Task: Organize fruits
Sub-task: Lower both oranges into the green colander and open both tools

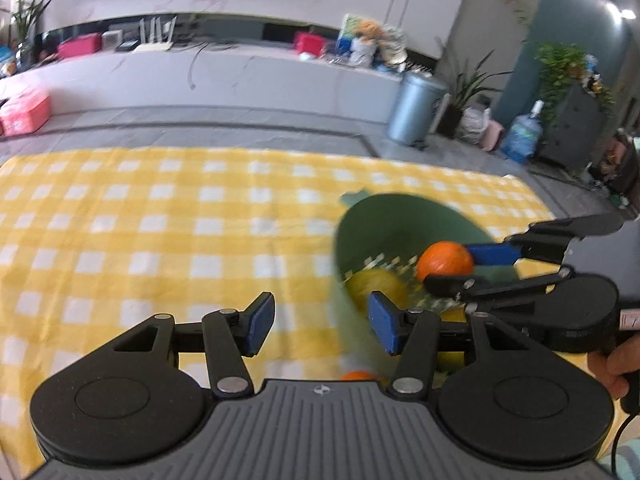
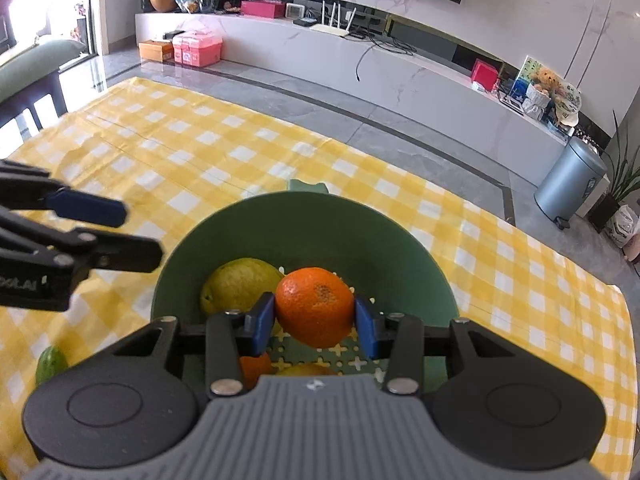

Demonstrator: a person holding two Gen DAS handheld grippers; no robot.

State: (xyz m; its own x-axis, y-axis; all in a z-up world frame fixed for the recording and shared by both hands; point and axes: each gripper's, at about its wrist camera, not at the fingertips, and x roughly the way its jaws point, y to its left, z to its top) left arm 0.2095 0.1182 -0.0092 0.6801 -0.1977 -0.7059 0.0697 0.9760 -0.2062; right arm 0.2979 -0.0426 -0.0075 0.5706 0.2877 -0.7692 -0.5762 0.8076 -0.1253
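A green strainer bowl [image 2: 304,224] stands on the yellow checked tablecloth [image 2: 192,152]. My right gripper [image 2: 315,316] is shut on an orange [image 2: 316,306] and holds it over the bowl's inside. A yellow-green pear [image 2: 236,284] lies in the bowl, with another orange [image 2: 256,366] and a yellow fruit [image 2: 308,369] below the gripper. My left gripper [image 1: 322,320] is open and empty, just left of the bowl [image 1: 384,224]. In the left wrist view the right gripper [image 1: 462,266] holds the orange [image 1: 444,262] above the pear [image 1: 376,286].
A green fruit [image 2: 50,362] lies on the cloth left of the bowl. A small orange thing [image 1: 356,376] shows just under the left gripper. Beyond the table edge are a grey floor, a white TV bench [image 2: 360,64] and a metal bin [image 2: 570,178].
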